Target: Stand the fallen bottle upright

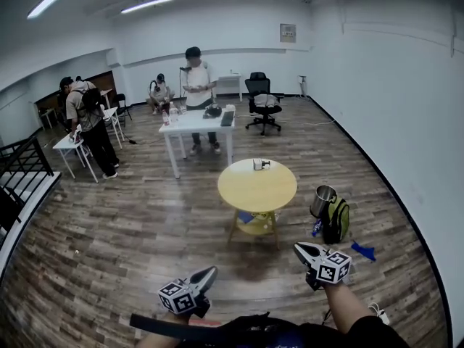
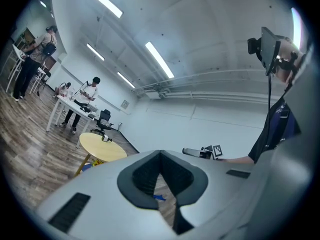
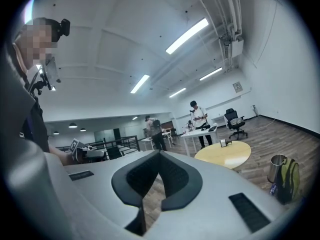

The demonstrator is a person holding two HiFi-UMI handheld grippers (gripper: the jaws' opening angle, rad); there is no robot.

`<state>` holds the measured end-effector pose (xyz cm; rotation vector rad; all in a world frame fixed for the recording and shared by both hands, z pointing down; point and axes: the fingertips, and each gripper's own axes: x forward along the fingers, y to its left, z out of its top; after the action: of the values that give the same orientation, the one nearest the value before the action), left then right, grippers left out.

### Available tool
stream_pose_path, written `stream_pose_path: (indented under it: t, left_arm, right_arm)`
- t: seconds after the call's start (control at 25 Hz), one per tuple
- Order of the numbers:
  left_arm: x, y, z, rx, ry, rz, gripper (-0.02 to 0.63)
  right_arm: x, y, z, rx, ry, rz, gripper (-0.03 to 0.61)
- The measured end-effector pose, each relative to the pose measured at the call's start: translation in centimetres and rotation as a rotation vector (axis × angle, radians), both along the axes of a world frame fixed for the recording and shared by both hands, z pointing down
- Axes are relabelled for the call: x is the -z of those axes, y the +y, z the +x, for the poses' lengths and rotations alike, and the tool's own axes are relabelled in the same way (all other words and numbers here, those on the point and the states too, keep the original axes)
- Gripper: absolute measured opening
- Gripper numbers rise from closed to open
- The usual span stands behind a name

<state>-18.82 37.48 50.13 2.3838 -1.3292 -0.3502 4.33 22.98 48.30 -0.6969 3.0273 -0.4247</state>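
Head view is showing both grippers hanging low at the near edge, well apart from the round yellow table, so I am judging that the approach is under way and nothing is being handled yet. The left gripper is carrying its jaws pressed together with nothing between them. The right gripper is showing the same in its own view, tips meeting and empty. What I am taking to be the fallen bottle, a small pale thing with a dark end, is lying on the far part of the tabletop, too small to read for certain. The next move is calling for closing in on the table, spreading one pair of jaws and bringing them round the body before tipping it up. A round-sided bottle is likely to be rolling on that smooth, matte disc. The table is standing on slanted wooden legs over glossy wood-grain floor planks. Each gripper is showing a hard grey shell with dark ribbed pads. A shiny metal cylinder is standing beside a green fabric backpack, right of the table.
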Motion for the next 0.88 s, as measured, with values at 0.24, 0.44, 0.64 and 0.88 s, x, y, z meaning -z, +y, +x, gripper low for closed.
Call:
stream_pose_path:
  t: [0.24,0.44,0.64,0.88]
  left_arm:
    - [0.6,-7.9,3.6,0.047,-0.006,0.003,0.021]
    - [1.4,-14.8,7.7,0.071,0.001,0.018,0.021]
    - [1.6,-20.3,11.3,0.087,-0.001,0.026,0.021]
    - [1.1,-25.3,14.2,0.066,-0.011,0.001,0.021]
  right_arm:
    - [-0.2,-9.1,2.5,0.052,-0.009,-0.010,0.002]
    - [1.2,-16.3,5.5,0.096,-0.013,0.012,0.002]
    - [1.1,-21.7,8.5,0.126,-0.007,0.022,0.002]
    - [0.1,-26.9,11.4,0.108,-0.023,-0.001,0.002]
